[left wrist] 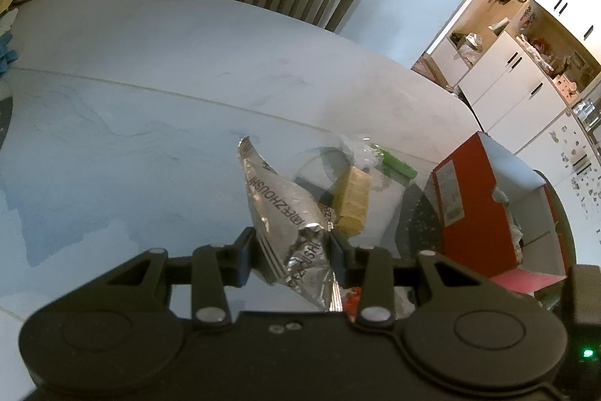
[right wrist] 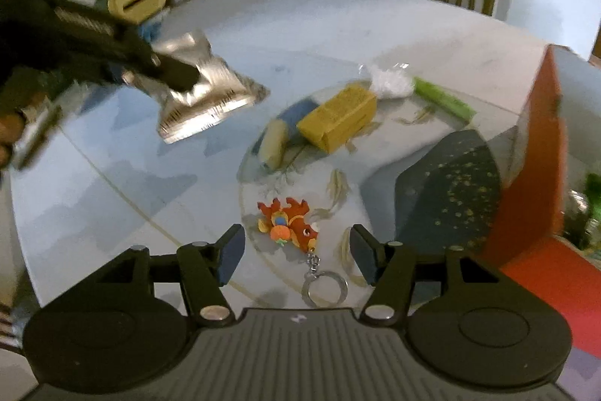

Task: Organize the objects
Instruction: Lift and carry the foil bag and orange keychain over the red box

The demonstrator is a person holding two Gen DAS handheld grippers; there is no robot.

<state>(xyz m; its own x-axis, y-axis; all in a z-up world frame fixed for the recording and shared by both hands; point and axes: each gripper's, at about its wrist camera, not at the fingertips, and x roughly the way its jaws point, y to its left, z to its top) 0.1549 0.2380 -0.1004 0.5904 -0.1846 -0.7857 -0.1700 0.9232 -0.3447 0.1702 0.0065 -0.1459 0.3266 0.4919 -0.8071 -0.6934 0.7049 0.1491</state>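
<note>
White table (left wrist: 150, 70) fills the left wrist view, and the left gripper (left wrist: 291, 250) is clamped on a silver foil packet (left wrist: 285, 209), light, crinkly, slippery. On the right wrist view, the right gripper (right wrist: 296, 250) stands apart above a red keychain (right wrist: 289, 224); it looks soft, best pinched across the body.

On the crinkled silver foil snack packet (left wrist: 285, 209) we read dark capital letters running lengthwise, "ZHOUSH", with characters before them too distorted to make out; a second, partial run "OUSH" shows on the crumpled lower end. The white label (left wrist: 449, 192) on the side of the red cardboard box (left wrist: 473, 209) carries print too small to read. In the right wrist view the same packet is blurred; only a ruled edge pattern shows, no legible text.
</note>
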